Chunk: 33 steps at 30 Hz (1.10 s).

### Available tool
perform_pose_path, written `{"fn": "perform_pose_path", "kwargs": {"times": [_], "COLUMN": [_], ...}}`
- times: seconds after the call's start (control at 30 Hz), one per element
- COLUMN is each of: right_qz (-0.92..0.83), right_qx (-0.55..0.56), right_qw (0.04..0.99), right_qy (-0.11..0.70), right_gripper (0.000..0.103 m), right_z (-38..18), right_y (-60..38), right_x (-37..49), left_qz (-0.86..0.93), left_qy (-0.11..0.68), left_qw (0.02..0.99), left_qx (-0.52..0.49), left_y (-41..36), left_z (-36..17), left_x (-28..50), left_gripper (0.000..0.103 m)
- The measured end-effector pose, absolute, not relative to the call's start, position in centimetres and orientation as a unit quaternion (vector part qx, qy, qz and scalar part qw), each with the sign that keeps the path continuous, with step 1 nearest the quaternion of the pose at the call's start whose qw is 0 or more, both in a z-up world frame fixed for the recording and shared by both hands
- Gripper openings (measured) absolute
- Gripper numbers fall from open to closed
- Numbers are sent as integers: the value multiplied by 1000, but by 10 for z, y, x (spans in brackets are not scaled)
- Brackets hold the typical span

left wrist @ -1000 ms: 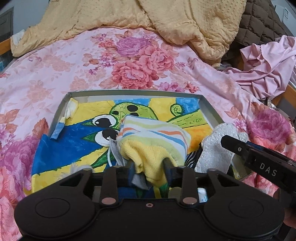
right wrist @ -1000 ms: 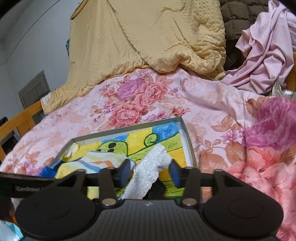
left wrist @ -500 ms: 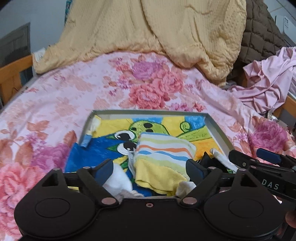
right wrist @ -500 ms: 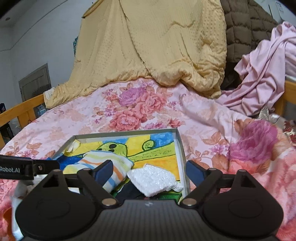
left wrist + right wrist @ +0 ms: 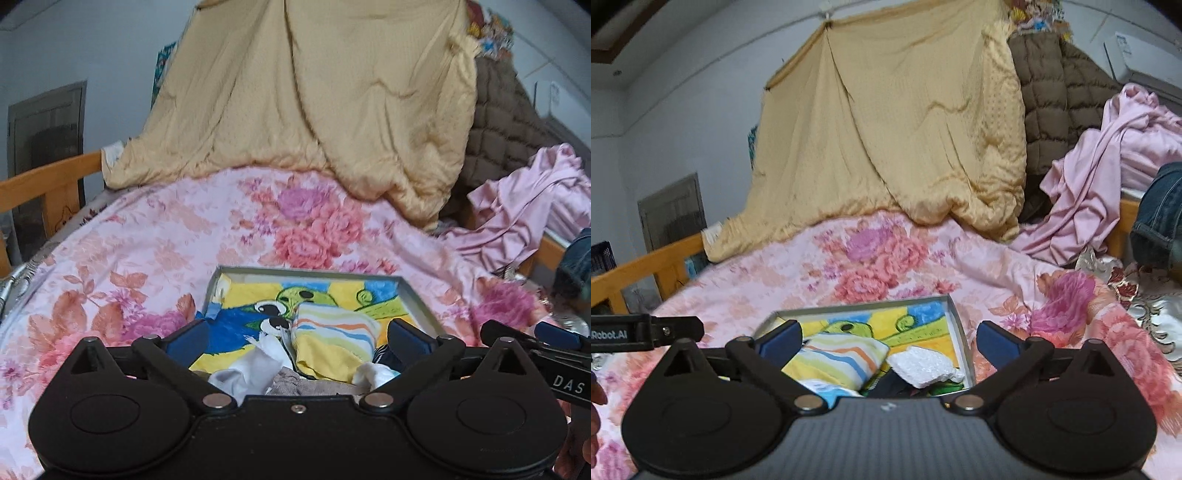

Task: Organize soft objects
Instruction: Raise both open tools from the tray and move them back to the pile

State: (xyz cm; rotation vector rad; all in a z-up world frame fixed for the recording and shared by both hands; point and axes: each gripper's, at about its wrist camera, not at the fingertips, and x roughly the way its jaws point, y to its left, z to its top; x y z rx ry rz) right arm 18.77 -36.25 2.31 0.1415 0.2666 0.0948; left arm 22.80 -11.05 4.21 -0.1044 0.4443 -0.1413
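Note:
A grey tray (image 5: 415, 295) with a cartoon frog picture on its floor lies on the floral bedspread. In it rest a folded yellow striped cloth (image 5: 332, 343), a white cloth (image 5: 255, 365) and a white fuzzy sock (image 5: 923, 365). The tray (image 5: 956, 325) and the striped cloth (image 5: 838, 362) also show in the right wrist view. My left gripper (image 5: 299, 341) is open and empty, raised above the tray's near end. My right gripper (image 5: 886, 339) is open and empty, also raised above the tray's near end.
The pink floral bedspread (image 5: 166, 251) covers the bed. A yellow quilt (image 5: 314, 110) hangs at the back, with a brown padded jacket (image 5: 1056, 92) and pink fabric (image 5: 1108, 177) at the right. A wooden bed rail (image 5: 48, 184) runs along the left.
Both grippers opened, the left letting go of the striped cloth and the right letting go of the white sock. Both then drew back and rose away from the tray.

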Motion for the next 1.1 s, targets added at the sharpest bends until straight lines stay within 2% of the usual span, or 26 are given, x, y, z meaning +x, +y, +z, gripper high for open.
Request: {"fn": "perform_pose_path", "kwargs": {"times": [0.3, 0.67, 1.1], "right_qz": [61, 68, 51], "right_qx": [58, 40, -4], "right_qw": [990, 990, 984], "right_qy": [113, 119, 173], "right_gripper": [103, 103, 103], "right_z": [29, 25, 10], "right_y": [-338, -308, -273], "right_x": [132, 85, 60], "left_qz": [-61, -59, -56], "left_qy": [192, 199, 212], "left_qw": [977, 976, 974], "left_qx": [-69, -71, -61], "left_y": [-82, -50, -22], "left_z": [43, 26, 2], "left_x": [176, 124, 85], "left_gripper": [102, 102, 102]}}
